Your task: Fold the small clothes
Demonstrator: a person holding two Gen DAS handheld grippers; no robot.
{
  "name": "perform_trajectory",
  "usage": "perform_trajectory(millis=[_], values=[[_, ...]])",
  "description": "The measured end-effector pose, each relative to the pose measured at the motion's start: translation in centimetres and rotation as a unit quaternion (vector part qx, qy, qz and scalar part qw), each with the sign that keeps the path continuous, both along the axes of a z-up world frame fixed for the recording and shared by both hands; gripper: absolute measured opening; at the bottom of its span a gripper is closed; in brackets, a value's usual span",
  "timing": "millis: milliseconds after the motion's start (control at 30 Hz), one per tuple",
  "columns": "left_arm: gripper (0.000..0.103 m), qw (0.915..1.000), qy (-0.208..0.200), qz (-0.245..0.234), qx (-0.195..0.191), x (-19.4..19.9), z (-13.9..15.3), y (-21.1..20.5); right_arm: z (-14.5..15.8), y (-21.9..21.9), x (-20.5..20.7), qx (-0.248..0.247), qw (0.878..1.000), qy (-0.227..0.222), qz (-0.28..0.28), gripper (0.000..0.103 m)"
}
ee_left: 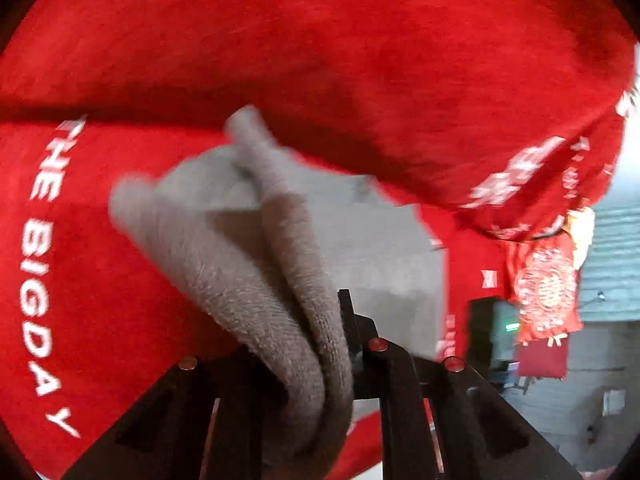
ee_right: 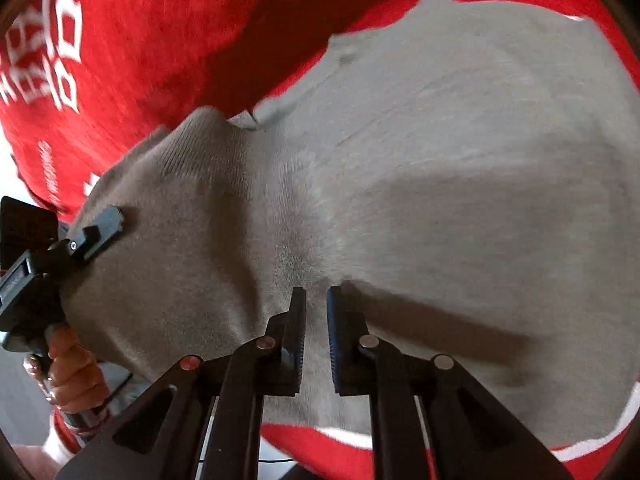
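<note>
Through the left wrist camera, the left gripper [ee_left: 340, 356] is clamping a thick bunched fold of the grey knit garment [ee_left: 248, 248] – the cloth is filling the gap between its 2 black fingers [ee_left: 394, 384] and rising away from them as a rolled ridge toward the middle of the view. The garment's far end is blurring, and its folded edge is standing free above a red cloth with white lettering [ee_left: 72, 240] that is covering the surface below. A second sweep of the same red cloth is hanging across the top of the view, close over the garment, leaving little free room above it. To the right, past the cloth's edge, a red ornament [ee_left: 548, 292] is hanging before a pale wall, and open floor is showing there.

Through the right wrist camera, the right gripper [ee_right: 316, 320] is sitting over the garment [ee_right: 460, 160], its jaws nearly together with only a narrow slot between the ribbed pads [ee_right: 334, 340]; whether they are pinching fabric I cannot tell. The garment is spreading wide to the right, its far edges lying on the red cloth [ee_right: 132, 60]. At the left, the other gripper [ee_right: 94, 236] is lifting a corner into a peak – a hand [ee_right: 72, 380] is gripping its handle below.
</note>
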State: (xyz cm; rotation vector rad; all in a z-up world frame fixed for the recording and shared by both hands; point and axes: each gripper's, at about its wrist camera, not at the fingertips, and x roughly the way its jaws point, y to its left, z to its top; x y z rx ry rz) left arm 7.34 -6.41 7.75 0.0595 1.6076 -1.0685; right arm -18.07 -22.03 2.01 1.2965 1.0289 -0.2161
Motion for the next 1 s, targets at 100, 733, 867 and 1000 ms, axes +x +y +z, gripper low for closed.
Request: perform_trajectory(millis=[100,733,867,1000], values=[[0.016,0.9992,0.006,-0.03,-0.025,-3.3,1.9,-3.9,0.7,-2.4,-3.3,0.018,0.999,-0.027,-0.035,0.013],[0.016,0.9686,-0.149,-0.187,0.07,-20.5,-3.2,-17.9,-4.7,-9.1,-13.3,0.127,0.977,-0.064,-0.157,0.022],[0.023,0.9711,-0.157,-0.168,0.066,-19.7,-1.3,-17.7,-4.9,-10.9,-16.4,0.153,0.962,-0.104,-0.199,0.058],[0.103,0.964,-0.231,-0.125,0.04,-18.4,2.5,-15.3,-5.1,-12.5,-17.4,0.175,0.948,-0.128,-0.235,0.066]])
